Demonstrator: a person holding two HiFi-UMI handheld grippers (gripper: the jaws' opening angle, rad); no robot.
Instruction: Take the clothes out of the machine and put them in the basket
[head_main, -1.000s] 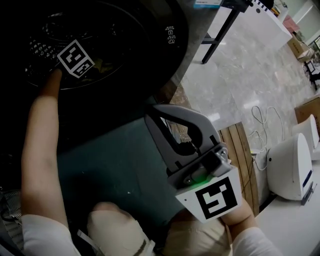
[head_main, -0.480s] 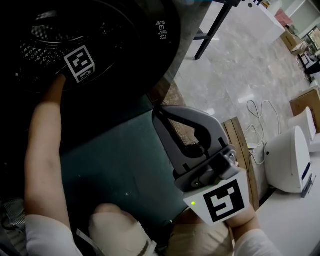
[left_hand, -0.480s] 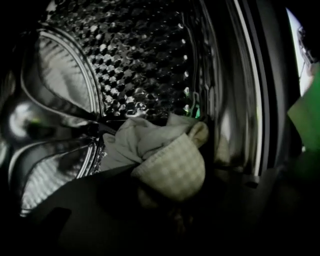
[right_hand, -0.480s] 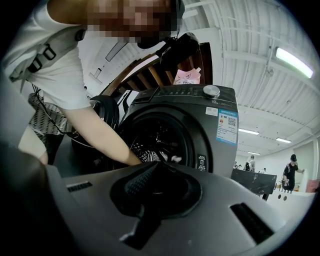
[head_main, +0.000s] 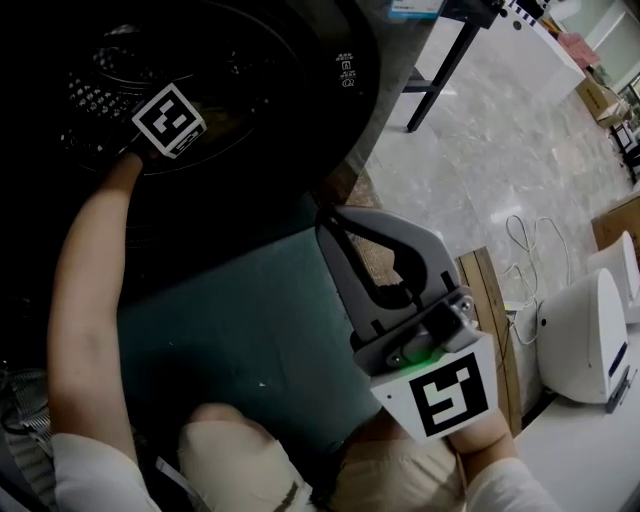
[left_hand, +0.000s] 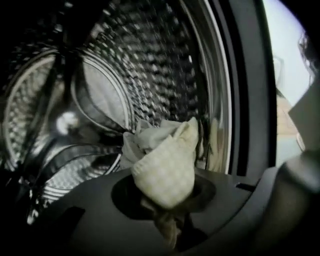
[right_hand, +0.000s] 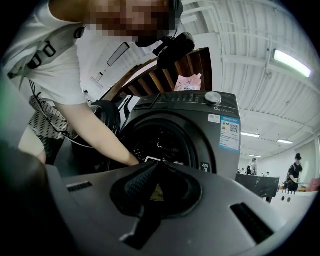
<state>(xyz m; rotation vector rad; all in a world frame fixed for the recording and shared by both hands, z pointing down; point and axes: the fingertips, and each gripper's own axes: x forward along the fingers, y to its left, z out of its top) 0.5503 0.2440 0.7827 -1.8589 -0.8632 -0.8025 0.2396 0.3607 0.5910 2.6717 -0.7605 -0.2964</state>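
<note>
While the left gripper (left_hand: 167, 222), jaws just closing, pinches a pale checked cloth (left_hand: 165, 167) inside the steel drum (left_hand: 160, 65), the right gripper (right_hand: 155, 170) hangs shut and empty outside; glossy marble floor (head_main: 480, 150) beyond.

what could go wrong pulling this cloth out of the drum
1. The jaws of the left gripper have just been closing on only a small bunch of the pale checked cloth, so it may slip free when pulled.
2. The paler fabric behind it lies close to the drum rim and could drag along or snag there.
</note>
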